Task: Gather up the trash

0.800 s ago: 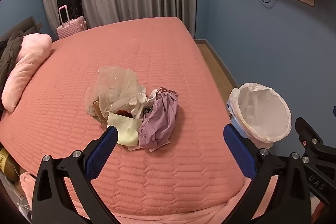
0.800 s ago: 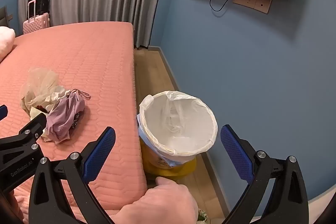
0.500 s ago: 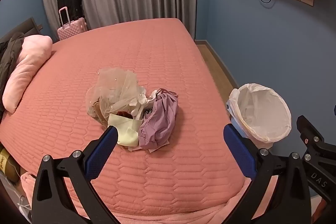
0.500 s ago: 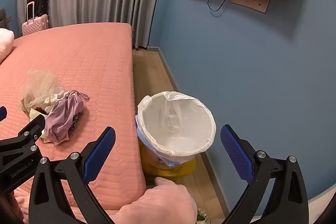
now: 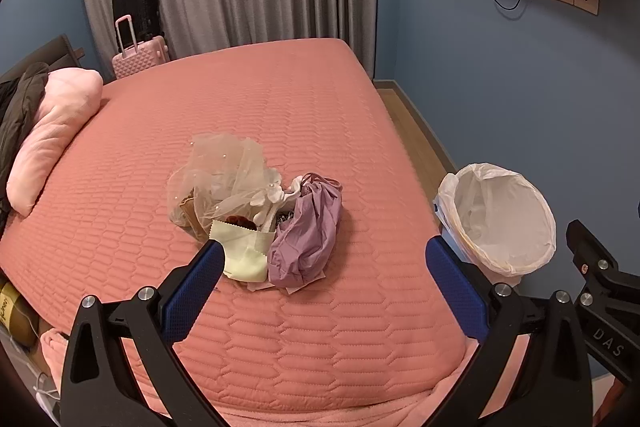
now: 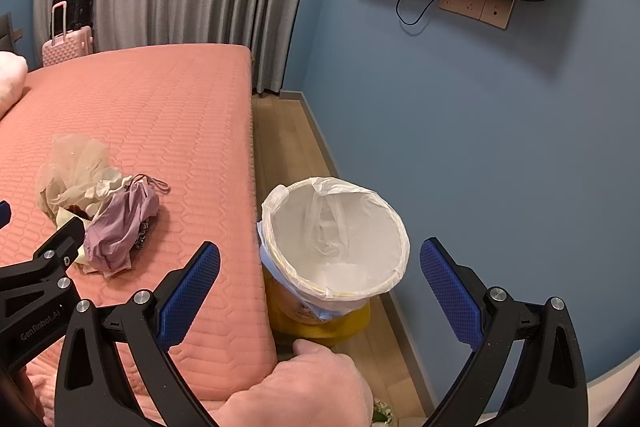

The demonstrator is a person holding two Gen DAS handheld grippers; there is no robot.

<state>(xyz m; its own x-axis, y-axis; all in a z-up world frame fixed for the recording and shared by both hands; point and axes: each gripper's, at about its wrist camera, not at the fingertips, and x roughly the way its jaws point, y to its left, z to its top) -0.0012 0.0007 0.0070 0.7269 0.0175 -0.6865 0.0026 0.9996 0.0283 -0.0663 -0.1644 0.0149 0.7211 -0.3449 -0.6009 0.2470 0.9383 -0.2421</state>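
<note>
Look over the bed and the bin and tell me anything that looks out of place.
A heap of scraps lies mid-bed on the pink cover: sheer beige netting, a crumpled lilac cloth, a pale yellow swatch. It looks odd there, on bedding otherwise smooth. The lined bin stands upright on the floor beside the bed; nothing shows inside its liner.

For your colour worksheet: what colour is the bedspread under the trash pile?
Salmon pink, quilted in a hexagon-like pattern: the bedspread shows best in the left wrist view.

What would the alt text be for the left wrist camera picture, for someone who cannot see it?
A heap of crumpled trash, sheer beige netting, purple cloth and pale paper, lies on a salmon quilted bed. The open blue-padded left gripper frames it, empty; a white-lined bin stands beside the bed at right.
</note>
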